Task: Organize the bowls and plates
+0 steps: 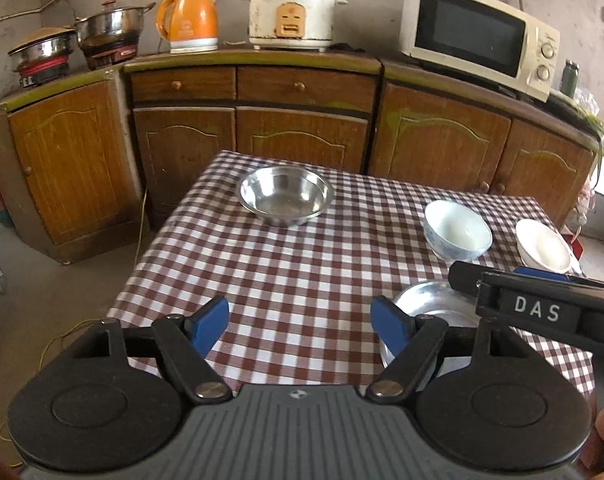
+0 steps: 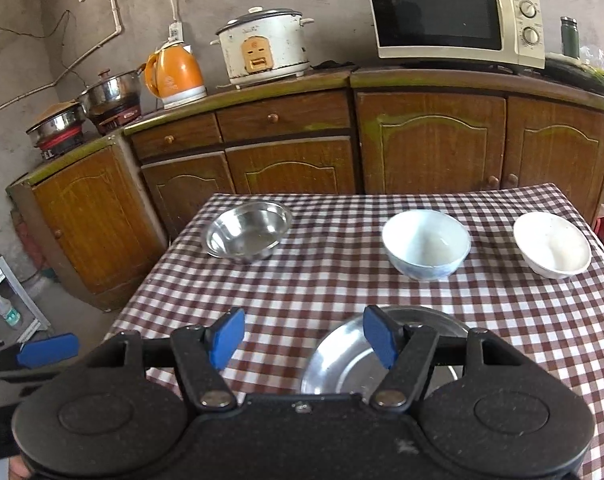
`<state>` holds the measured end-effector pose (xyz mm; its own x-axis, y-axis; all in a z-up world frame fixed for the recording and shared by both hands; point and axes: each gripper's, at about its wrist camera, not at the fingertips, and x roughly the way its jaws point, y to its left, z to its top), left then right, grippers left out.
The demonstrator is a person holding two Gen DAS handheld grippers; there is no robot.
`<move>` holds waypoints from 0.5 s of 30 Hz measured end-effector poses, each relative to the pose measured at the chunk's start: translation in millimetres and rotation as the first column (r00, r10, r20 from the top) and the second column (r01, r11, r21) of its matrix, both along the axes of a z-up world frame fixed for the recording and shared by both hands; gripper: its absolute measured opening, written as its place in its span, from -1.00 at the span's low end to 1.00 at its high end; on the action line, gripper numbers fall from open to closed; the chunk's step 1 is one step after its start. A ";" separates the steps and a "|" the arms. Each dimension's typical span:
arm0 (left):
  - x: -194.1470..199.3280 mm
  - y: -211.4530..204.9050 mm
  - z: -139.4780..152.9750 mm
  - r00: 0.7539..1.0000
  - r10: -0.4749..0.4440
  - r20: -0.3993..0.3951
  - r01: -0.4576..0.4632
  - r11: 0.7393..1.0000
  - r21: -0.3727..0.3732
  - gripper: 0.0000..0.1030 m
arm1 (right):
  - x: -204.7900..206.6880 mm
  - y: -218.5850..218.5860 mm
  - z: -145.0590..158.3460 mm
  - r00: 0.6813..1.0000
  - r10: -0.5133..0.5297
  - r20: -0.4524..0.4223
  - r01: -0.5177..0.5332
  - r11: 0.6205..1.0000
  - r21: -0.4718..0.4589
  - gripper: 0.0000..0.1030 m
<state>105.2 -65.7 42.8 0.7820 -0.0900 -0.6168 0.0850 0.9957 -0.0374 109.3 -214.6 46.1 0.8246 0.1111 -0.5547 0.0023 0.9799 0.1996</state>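
Both my grippers hang above the near edge of the table [image 2: 341,280], nothing held. My left gripper [image 1: 300,330] has its blue pads spread wide with only checked cloth showing between them. My right gripper [image 2: 303,338] is spread just as wide; its right pad sits in front of the metal plate [image 2: 341,360] but the jaws are above it, not pinching it. In the left wrist view the right gripper's body pokes in from the right edge, over the same plate.

The plate lies flat on the cloth at the near side, right of center, partly hidden by my right gripper.

Further out, three bowls stand upright and well apart from each other. The steel bowl [image 2: 248,232] is far left, near the back edge. The blue-patterned white bowl [image 2: 425,244] is mid-right, beyond the plate. The plain white bowl [image 2: 551,246] is far right, close to the table's right edge. All look empty.

Behind the table: wooden cabinets [image 2: 421,144], with a microwave [image 2: 453,16], rice cooker [image 2: 266,46], orange kettle [image 2: 174,74] and two steel pots [image 2: 110,92] on top.
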 end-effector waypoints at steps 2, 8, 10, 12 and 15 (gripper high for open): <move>-0.1 6.7 3.5 1.000 0.006 0.013 -0.006 1.000 -0.006 0.56 | 2.5 7.7 3.8 1.000 0.005 0.007 -0.005 1.000 -0.002 0.53; 10.0 26.7 1.8 0.999 0.030 0.019 -0.029 0.999 -0.021 0.56 | 8.9 29.0 2.2 0.999 0.035 0.016 -0.034 0.999 -0.023 0.53; 13.7 33.4 0.6 0.999 0.036 0.023 -0.036 0.999 -0.026 0.57 | 13.1 33.7 -0.5 0.999 0.039 0.014 -0.039 0.999 -0.034 0.53; 19.1 39.3 -0.9 0.999 0.042 0.025 -0.041 0.999 -0.021 0.56 | 18.4 36.1 -4.3 0.999 0.045 0.006 -0.045 0.999 -0.030 0.53; 27.2 48.5 -3.0 0.998 0.051 0.029 -0.051 0.999 -0.019 0.57 | 25.2 41.3 -6.5 0.998 0.055 0.007 -0.055 0.998 -0.037 0.53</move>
<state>132.4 -17.3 39.8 0.8035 -0.0604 -0.5923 0.0352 0.9979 -0.0539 134.5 -173.4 39.6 0.8224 0.1361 -0.5524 -0.0532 0.9851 0.1635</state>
